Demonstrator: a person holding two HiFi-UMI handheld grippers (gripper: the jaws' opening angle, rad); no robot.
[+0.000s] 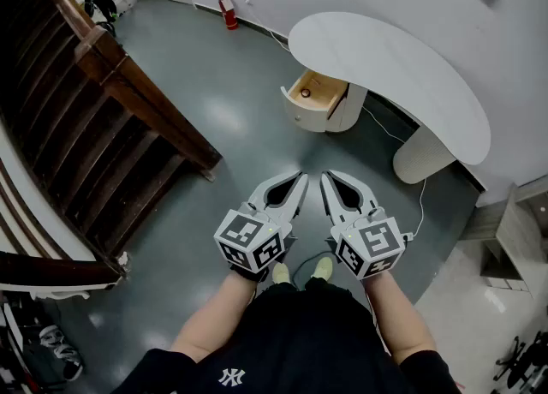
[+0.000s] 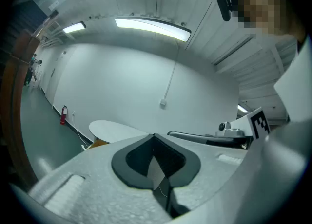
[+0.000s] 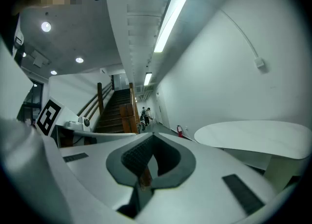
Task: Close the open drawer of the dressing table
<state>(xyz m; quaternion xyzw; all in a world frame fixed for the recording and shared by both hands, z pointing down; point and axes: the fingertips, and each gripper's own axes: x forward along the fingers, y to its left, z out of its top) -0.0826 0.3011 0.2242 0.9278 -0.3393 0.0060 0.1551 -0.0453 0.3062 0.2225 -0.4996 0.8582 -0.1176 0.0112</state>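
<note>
The white dressing table (image 1: 390, 62) with a kidney-shaped top stands against the far wall. Its drawer (image 1: 315, 98) is pulled out at the left end, showing a wooden inside with a small round object (image 1: 305, 92) in it. Both grippers are held low in front of the person, well short of the drawer. My left gripper (image 1: 299, 179) and right gripper (image 1: 326, 179) point towards the table, side by side, shut and empty. The tabletop (image 2: 116, 130) shows beyond the left gripper (image 2: 154, 135), and the tabletop (image 3: 253, 138) appears again to the right of the right gripper (image 3: 152, 134).
A dark wooden staircase with a banister (image 1: 120, 84) fills the left side. A red fire extinguisher (image 1: 228, 12) stands by the far wall. A white cable (image 1: 387, 134) runs over the grey floor near the table's leg. A low shelf (image 1: 514, 234) is at the right.
</note>
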